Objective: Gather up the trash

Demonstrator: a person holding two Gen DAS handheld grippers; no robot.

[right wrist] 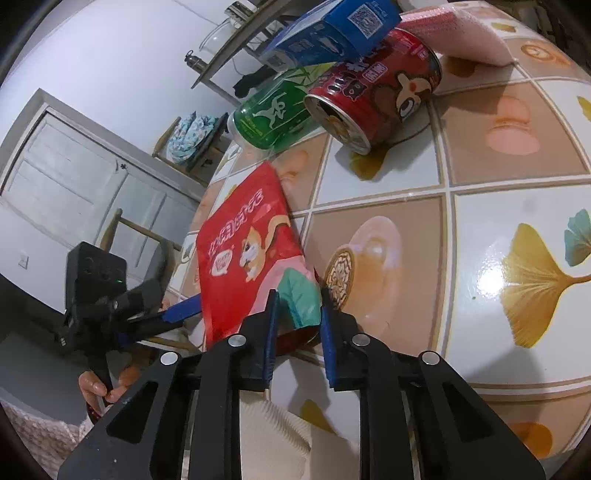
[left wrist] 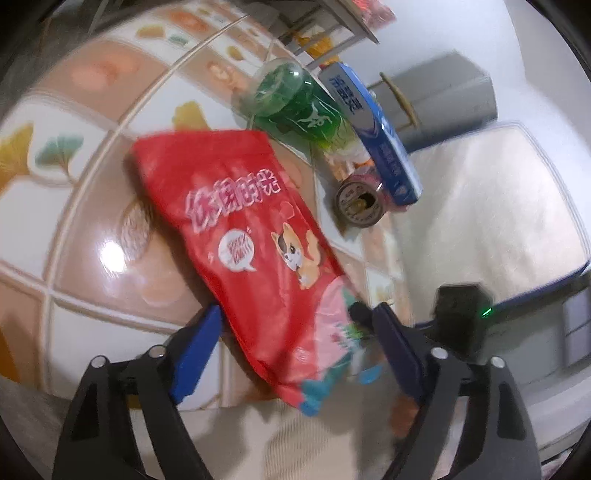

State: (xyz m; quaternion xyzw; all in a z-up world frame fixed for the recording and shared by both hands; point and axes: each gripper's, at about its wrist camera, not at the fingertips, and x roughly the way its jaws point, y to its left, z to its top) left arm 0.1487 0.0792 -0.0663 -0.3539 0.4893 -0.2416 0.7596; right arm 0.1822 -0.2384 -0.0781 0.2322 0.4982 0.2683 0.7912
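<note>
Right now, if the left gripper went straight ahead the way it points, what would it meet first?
The red snack bag: its near end already lies between the left gripper's open fingers. Behind it lie a green bottle and a blue box, though depth is hard to judge.

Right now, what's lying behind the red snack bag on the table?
Behind the red snack bag lie a green bottle, a red can and a blue box resting over them. What the bag covers is hidden.
</note>
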